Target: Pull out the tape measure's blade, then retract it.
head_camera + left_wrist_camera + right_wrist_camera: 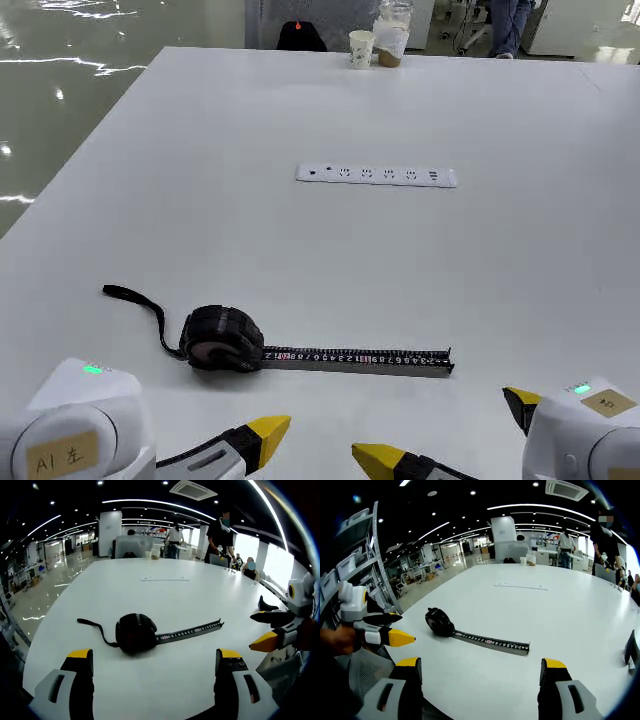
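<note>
A black tape measure [222,338] lies on the white table [330,250], its blade [360,358] pulled out to the right and lying flat. A black wrist strap [135,300] trails off to its left. My left gripper [154,656] is open, with the tape measure [134,631] just ahead of its jaws and untouched. My right gripper [481,663] is open too, a short way back from the blade [492,642]. In the head view a yellow left fingertip [268,432] and the right gripper [445,430] sit below the tape.
A white power strip [376,174] lies mid-table beyond the tape measure. A paper cup [361,48] and a drink in a bag [391,40] stand at the far edge. People [222,532] stand past the far end. The table's left edge runs diagonally.
</note>
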